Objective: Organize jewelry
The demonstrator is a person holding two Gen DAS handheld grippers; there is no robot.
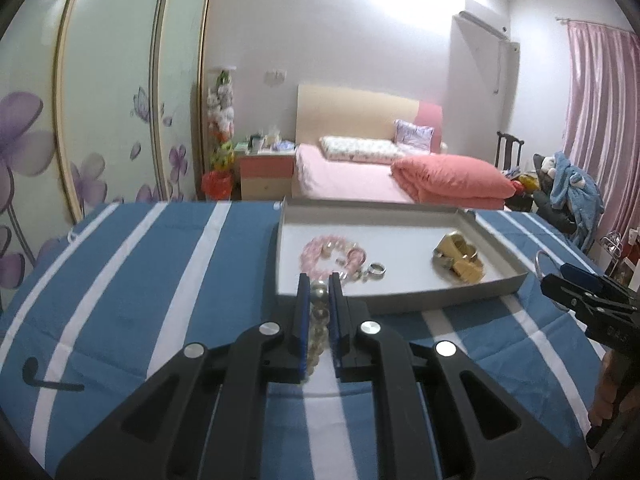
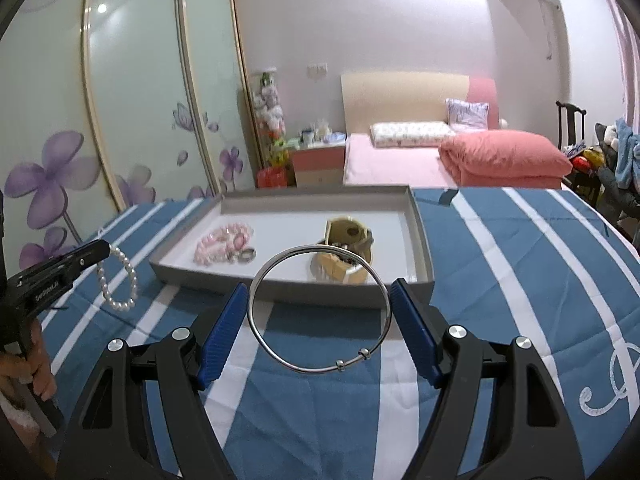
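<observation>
Tool-wise, left tool (image 1: 320, 292) is pinching pearl bracelet (image 2: 118, 280), right tool (image 2: 318, 300) is clamping silver bangle (image 2: 316, 308), both awaiting the part-filled tray (image 2: 422, 240).

Left hand-held gripper (image 1: 320, 280) nearly closed, pinching; right hand-held gripper (image 2: 318, 292) spread wide, clamping.

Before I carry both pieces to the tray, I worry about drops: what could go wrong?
1. The thin silver bangle is held only at its sides by the right gripper; it might pivot or slip out.
2. The white pearl bracelet hangs from the left gripper; it may swing and snag the grey tray's rim.
3. Either could land on the pink bead bracelet.
</observation>
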